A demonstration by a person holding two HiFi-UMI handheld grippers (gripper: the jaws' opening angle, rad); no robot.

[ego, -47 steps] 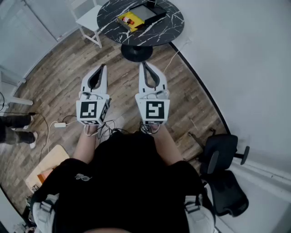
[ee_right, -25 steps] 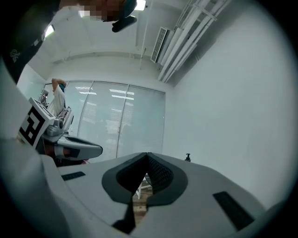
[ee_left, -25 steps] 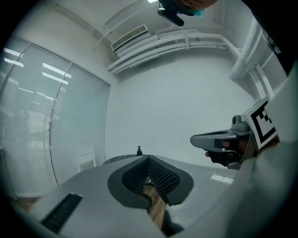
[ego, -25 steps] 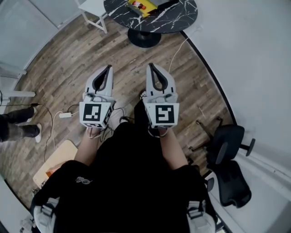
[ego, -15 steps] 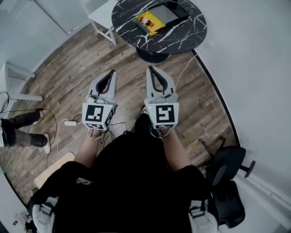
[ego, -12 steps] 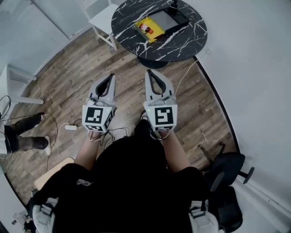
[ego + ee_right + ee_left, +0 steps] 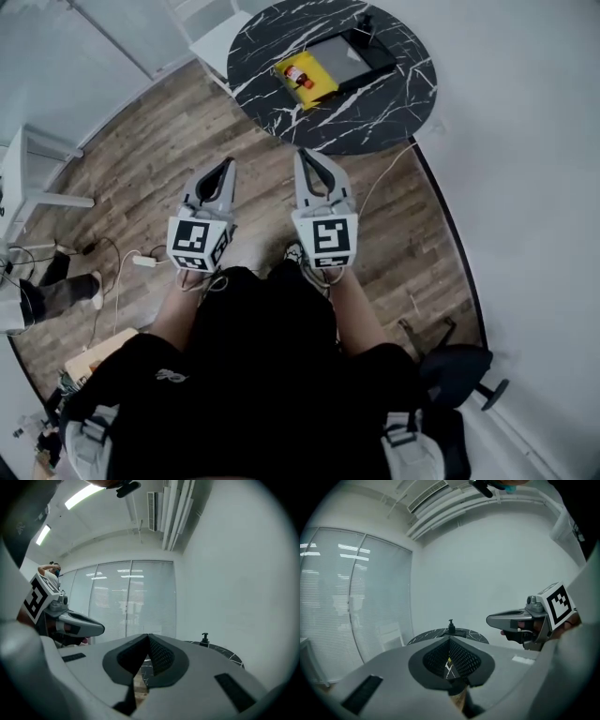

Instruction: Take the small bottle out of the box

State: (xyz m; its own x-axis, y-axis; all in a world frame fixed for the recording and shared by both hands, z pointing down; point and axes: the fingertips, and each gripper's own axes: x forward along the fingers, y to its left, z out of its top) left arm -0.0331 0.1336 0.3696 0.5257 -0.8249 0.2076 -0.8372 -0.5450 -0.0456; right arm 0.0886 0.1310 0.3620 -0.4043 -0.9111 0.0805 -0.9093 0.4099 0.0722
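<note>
A small bottle [image 7: 297, 75] with a red body lies in an open yellow box [image 7: 307, 79] on a round black marble table [image 7: 394, 94], far ahead of both grippers. My left gripper [image 7: 228, 162] and right gripper [image 7: 302, 152] are held side by side over the wooden floor, short of the table's near edge, both shut and empty. In the left gripper view the shut left gripper [image 7: 450, 639] points at the table [image 7: 436, 633], with the right gripper [image 7: 513, 619] beside it. In the right gripper view the right gripper [image 7: 148, 635] is shut too.
A black tray [image 7: 361, 54] and a black pump bottle [image 7: 364, 21] share the table. A white chair [image 7: 211, 33] stands left of it, and a white wall runs along the right. Cables and a power strip [image 7: 145, 261] lie on the floor, a person's legs [image 7: 47, 291] at left, an office chair [image 7: 459, 366] at lower right.
The table with the yellow box has come lower and closer in the head view as both grippers moved forward towards it. Both stay shut.
</note>
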